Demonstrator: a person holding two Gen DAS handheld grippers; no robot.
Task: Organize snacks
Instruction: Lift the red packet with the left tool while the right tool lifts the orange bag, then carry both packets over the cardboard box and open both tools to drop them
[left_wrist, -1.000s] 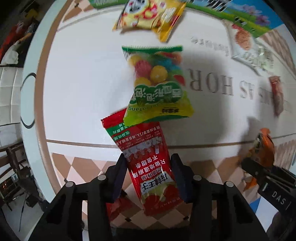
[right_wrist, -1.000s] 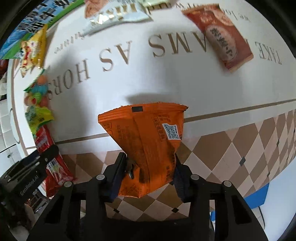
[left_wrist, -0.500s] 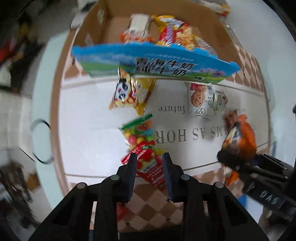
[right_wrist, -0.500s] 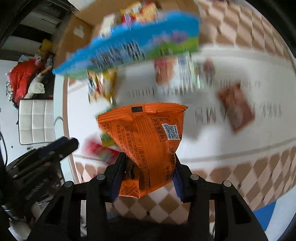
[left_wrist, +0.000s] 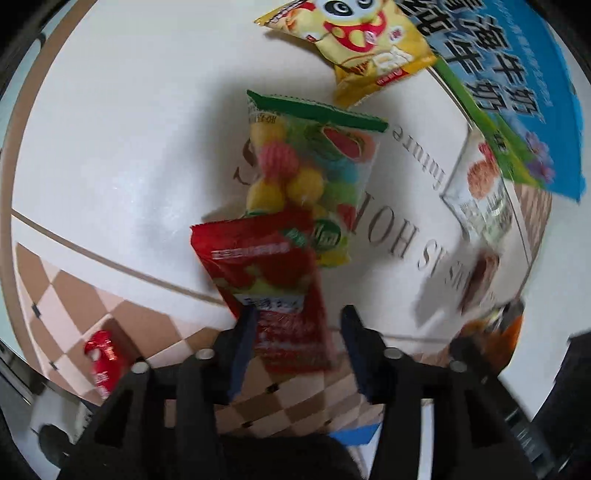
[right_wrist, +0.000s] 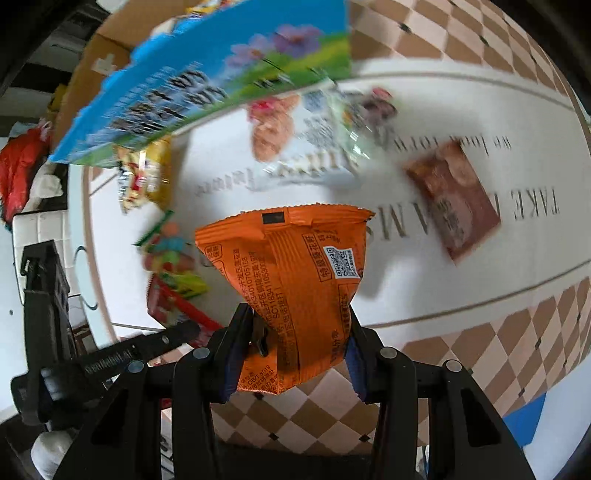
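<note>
My left gripper (left_wrist: 295, 332) has its jaws spread around the lower end of a red snack packet (left_wrist: 269, 280); only the left finger seems to touch it, and the packet hangs over the table edge. My right gripper (right_wrist: 293, 343) is shut on an orange snack packet (right_wrist: 295, 280) and holds it above the table. A green bag of coloured candy balls (left_wrist: 310, 173) lies just beyond the red packet, and it also shows in the right wrist view (right_wrist: 170, 254). The cardboard box with a blue flap (right_wrist: 192, 85) stands at the table's far side.
A yellow panda packet (left_wrist: 362, 40), a clear cookie packet (right_wrist: 306, 140) and a brown packet (right_wrist: 454, 199) lie on the white lettered tablecloth (left_wrist: 110, 147). A small red packet (left_wrist: 101, 363) lies on the checkered border near the left edge.
Both grippers have swung back toward the table after lifting. The left jaws have opened wider around the red packet. The right gripper still holds the orange packet.
</note>
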